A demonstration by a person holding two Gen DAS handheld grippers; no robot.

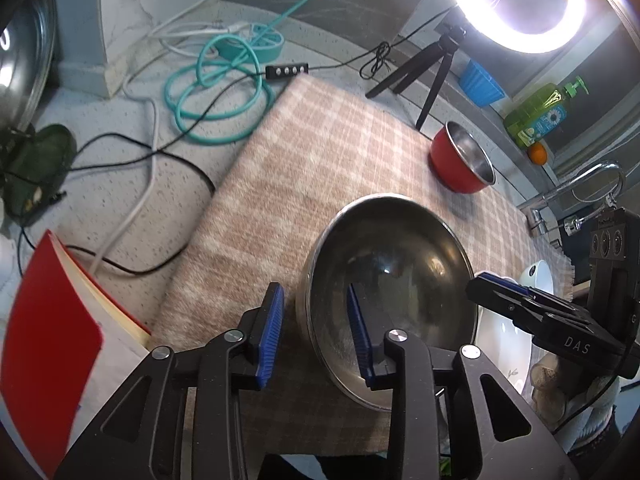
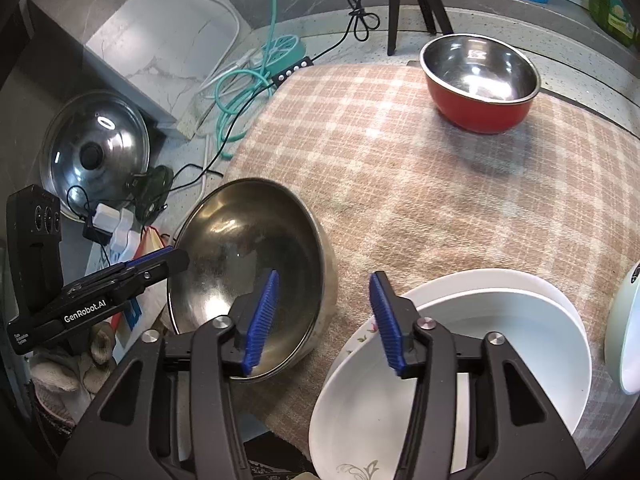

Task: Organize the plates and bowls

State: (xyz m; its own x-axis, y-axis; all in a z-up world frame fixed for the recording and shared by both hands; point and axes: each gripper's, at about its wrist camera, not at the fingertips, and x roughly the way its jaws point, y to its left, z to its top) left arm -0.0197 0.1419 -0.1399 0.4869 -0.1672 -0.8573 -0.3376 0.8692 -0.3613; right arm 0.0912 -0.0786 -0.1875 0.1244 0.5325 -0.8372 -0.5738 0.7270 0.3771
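Observation:
A large steel bowl (image 1: 394,280) (image 2: 248,264) is tilted on the plaid cloth (image 1: 320,168) (image 2: 440,200). My left gripper (image 1: 316,328) is open and straddles the bowl's near rim, one finger inside and one outside. It also shows in the right wrist view (image 2: 160,264) at the bowl's left rim. My right gripper (image 2: 326,320) is open, its left finger over the steel bowl and its right finger over stacked white plates (image 2: 460,352) (image 1: 504,340). A red bowl (image 1: 462,158) (image 2: 480,80) stands at the far side of the cloth.
Teal and black cables (image 1: 216,92) and a red book (image 1: 52,320) lie left of the cloth. A pot lid (image 2: 96,152) leans at the left. A ring light tripod (image 1: 432,68), blue cup (image 1: 480,80), soap bottle (image 1: 540,112) and tap (image 1: 580,188) stand behind.

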